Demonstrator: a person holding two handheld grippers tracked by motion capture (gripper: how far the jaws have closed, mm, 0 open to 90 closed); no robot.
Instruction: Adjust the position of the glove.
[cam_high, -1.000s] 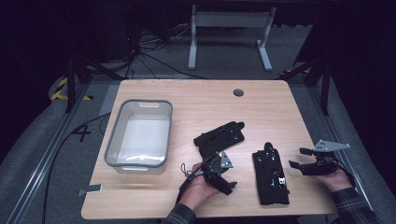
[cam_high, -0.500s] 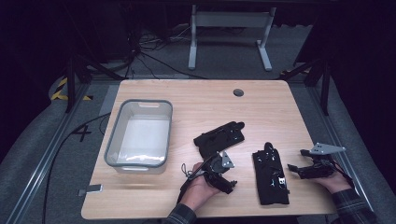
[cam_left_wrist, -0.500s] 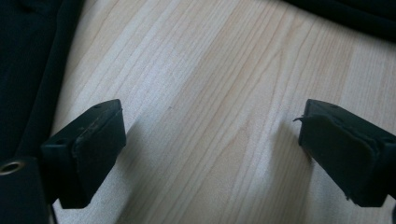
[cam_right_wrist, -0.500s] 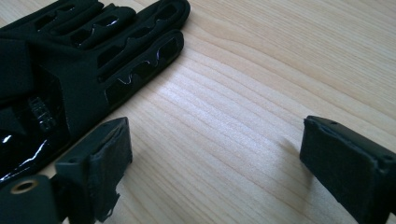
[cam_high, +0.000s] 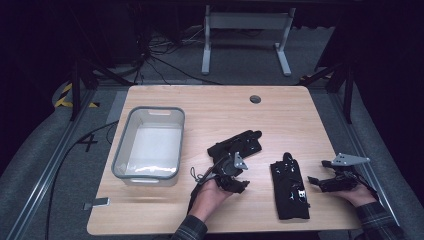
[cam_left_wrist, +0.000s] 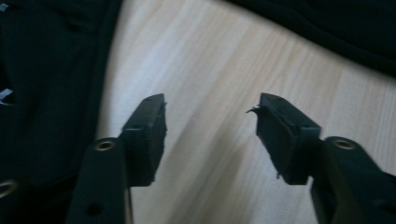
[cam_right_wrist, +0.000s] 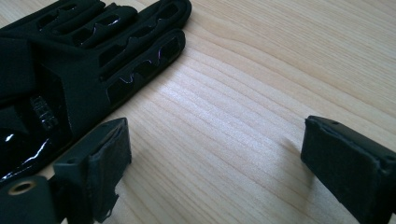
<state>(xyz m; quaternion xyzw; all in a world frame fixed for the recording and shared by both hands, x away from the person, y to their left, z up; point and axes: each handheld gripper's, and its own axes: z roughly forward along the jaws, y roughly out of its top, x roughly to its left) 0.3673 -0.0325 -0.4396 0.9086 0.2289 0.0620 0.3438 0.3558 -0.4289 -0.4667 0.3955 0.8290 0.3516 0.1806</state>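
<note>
We judge the step in hand to be picking up the two black gloves, most likely to drop them in the grey bin (cam_high: 150, 145).

To do it well, we should bring the left gripper (cam_left_wrist: 210, 126) sideways until the glove edge sits squarely between its jaws, then pinch a fold of fabric rather than scraping along the tabletop (cam_left_wrist: 210, 70).

Its jaws have just been closing and now stand about half apart, clamping nothing; bare wood lies between them, and the nearer glove (cam_left_wrist: 51, 84) lies just outside the left-hand jaw.

The right gripper (cam_right_wrist: 215, 154) is released, jaws wide, with nothing between them; the second glove (cam_right_wrist: 88, 51) lies ahead of and beside its left-hand jaw, so we would shift that way before closing.
</note>
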